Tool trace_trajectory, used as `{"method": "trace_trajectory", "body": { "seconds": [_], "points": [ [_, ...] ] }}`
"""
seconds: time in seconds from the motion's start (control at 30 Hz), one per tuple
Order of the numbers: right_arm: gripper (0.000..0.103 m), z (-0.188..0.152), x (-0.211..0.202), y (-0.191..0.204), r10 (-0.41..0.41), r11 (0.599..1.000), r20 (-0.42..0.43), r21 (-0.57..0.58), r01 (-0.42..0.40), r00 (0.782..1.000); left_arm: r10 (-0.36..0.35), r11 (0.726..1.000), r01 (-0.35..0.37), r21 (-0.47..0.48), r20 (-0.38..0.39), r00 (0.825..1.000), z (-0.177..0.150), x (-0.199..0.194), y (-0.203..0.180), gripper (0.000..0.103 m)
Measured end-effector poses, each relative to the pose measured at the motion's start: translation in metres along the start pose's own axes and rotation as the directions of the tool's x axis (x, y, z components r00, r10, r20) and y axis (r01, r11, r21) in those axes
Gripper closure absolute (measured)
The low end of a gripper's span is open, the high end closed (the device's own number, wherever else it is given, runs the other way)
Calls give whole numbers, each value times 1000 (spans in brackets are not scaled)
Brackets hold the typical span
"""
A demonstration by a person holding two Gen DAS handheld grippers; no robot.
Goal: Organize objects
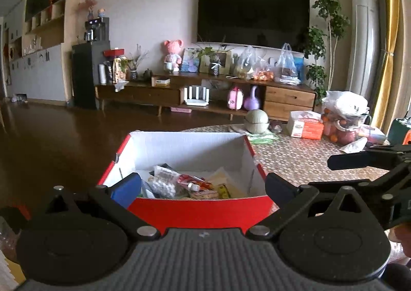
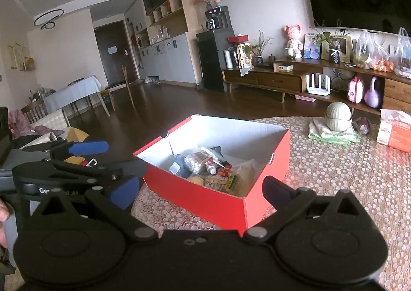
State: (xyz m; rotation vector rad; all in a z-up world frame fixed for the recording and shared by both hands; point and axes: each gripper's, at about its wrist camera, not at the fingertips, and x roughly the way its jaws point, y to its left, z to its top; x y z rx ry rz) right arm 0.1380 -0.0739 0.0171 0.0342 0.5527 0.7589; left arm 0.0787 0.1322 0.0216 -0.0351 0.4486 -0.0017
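Both claws released, nothing gripped.
Your left claw [image 1: 203, 185] & right claw [image 2: 200, 189] hover by red box [image 2: 195, 197] w/ clutter on surface [image 2: 346, 175].

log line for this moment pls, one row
left gripper: open, empty | right gripper: open, empty | red box: on table, filled with small items | both grippers in front of box

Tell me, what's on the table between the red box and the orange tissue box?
In the right wrist view, a round green lidded bowl sits on a folded green cloth between them.
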Motion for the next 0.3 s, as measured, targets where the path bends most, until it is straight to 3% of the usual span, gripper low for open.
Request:
{"method": "trace_trajectory", "body": {
  "seconds": [0.3],
  "points": [
    [1, -6, -6, -11, -20, 999, 2, 32, 20, 1000, 51, 999, -51, 6, 14, 999, -3, -3, -5, 0]
  ]
}}
